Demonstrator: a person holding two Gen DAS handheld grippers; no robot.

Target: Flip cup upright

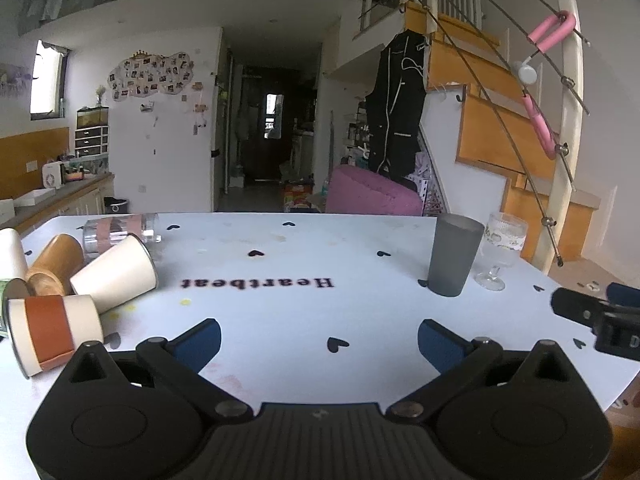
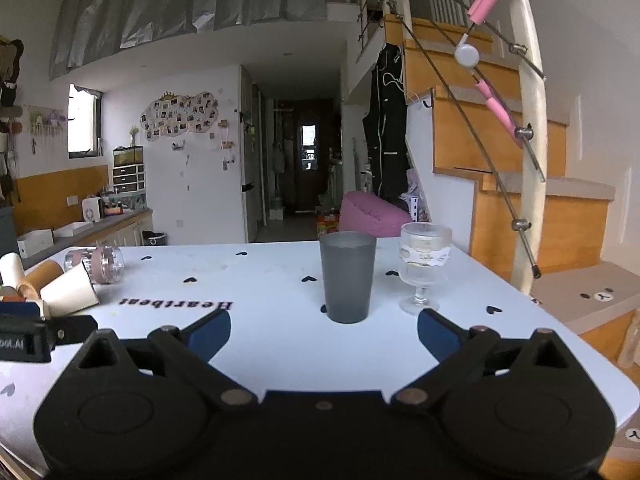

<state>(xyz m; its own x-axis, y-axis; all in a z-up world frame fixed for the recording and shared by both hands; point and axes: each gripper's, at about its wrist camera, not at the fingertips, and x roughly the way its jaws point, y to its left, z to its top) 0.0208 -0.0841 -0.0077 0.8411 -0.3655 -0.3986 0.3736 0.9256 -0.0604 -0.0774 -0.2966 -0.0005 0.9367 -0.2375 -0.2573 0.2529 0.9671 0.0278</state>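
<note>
Several cups lie on their sides at the table's left: a white cup (image 1: pixel 116 274), a white cup with an orange band (image 1: pixel 52 332), a wooden cup (image 1: pixel 56 264) and a clear jar with a pink band (image 1: pixel 120 232). A grey cup (image 1: pixel 454 256) and a stemmed glass (image 1: pixel 502 250) stand upright at the right. My left gripper (image 1: pixel 319 344) is open and empty above the table's near part. My right gripper (image 2: pixel 324 336) is open and empty, just in front of the grey cup (image 2: pixel 347 278) and beside the stemmed glass (image 2: pixel 424 266). The fallen white cup (image 2: pixel 70 292) shows at its left.
The white table (image 1: pixel 304 312) has black hearts and the word "Heartbeat". Its right edge drops off toward a staircase with a white railing post (image 1: pixel 566 168). A pink seat (image 1: pixel 372 196) stands behind the table. My right gripper's body (image 1: pixel 600 320) shows at the right of the left wrist view.
</note>
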